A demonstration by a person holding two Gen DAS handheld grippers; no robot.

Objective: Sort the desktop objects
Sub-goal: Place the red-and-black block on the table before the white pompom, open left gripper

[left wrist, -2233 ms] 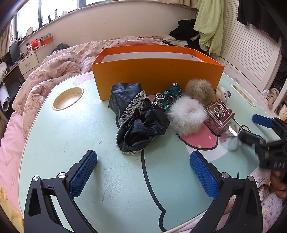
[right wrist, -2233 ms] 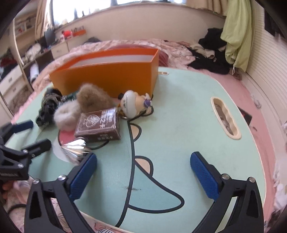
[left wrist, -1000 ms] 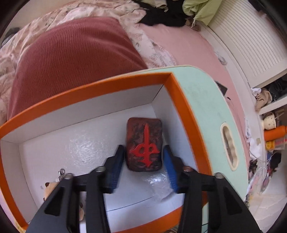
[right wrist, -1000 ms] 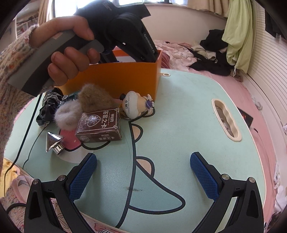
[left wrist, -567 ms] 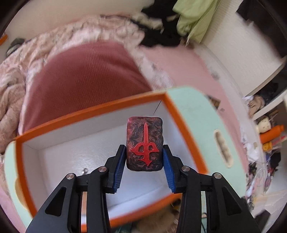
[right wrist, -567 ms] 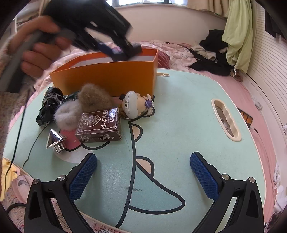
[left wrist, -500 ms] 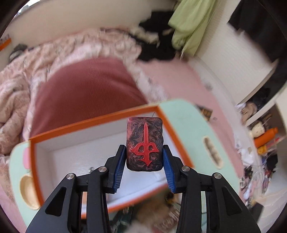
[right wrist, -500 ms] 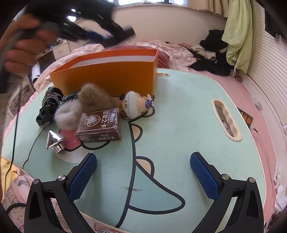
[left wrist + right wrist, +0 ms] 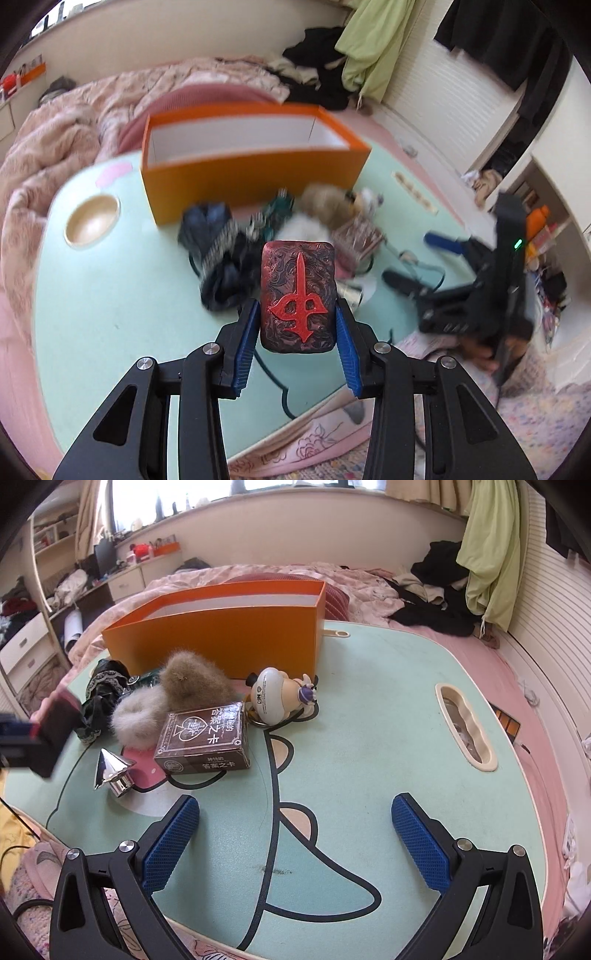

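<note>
My left gripper [image 9: 298, 332] is shut on a dark red block with a red symbol [image 9: 297, 291], held in the air above the mint-green table [image 9: 110, 295]. It shows blurred at the left edge of the right wrist view [image 9: 51, 734]. The orange box [image 9: 221, 635] stands at the table's back. In front of it lie a black cloth [image 9: 99, 698], two fur balls [image 9: 170, 698], a brown card box [image 9: 205, 738], a white toy figure [image 9: 277, 694] and a silver cone [image 9: 110, 768]. My right gripper [image 9: 295, 834] is open and empty over the table's front.
A bed with pink bedding [image 9: 295, 572] lies behind the table. A round cup recess [image 9: 92, 221] sits at the table's left, an oblong slot [image 9: 465, 727] at its right. Clothes hang by the right wall.
My left gripper lifted the red block out of the orange box and carried it back toward the front left of the table. My right gripper has not moved.
</note>
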